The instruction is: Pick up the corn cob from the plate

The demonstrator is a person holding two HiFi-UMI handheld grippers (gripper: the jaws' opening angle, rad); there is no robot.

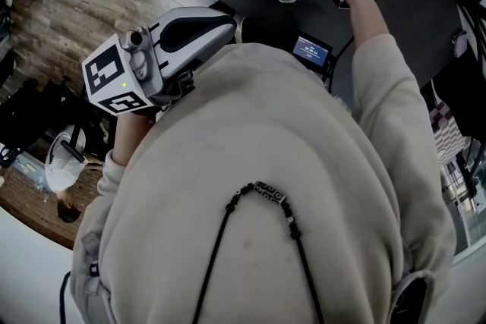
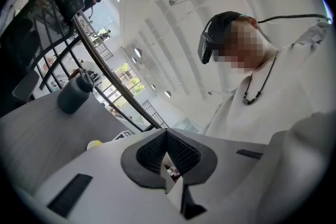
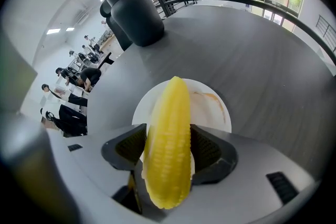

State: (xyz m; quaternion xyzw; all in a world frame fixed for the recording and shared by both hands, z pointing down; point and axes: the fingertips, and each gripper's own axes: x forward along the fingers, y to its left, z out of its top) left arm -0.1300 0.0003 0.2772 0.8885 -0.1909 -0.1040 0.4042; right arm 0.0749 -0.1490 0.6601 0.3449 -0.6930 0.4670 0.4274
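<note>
The left gripper (image 2: 167,159) is held up at the left, close to the person's pale sweater (image 1: 258,254), and it is well apart from the things on the table (image 3: 262,60). Its view looks upward, to the ceiling and the person. Its two jaws are pressed together, and nothing is between them.

Further right, a dark bottle (image 3: 131,13) stands upright on the dark table. A small screen (image 1: 311,51) sits near the table edge, just in front of the person. The bottle is near the plate (image 3: 212,107) but does not touch it.

The plate is white and round, with an orange smear on its right part. The right gripper (image 3: 168,150) is stretched out over the near rim of the plate. Its jaws are clamped on the corn cob (image 3: 169,128), one dark pad on each side of it. The cob is yellow, and its pointed end lies over the middle of the plate, away from the gripper. I cannot tell if the cob rests on the plate or is already lifted off it.
</note>
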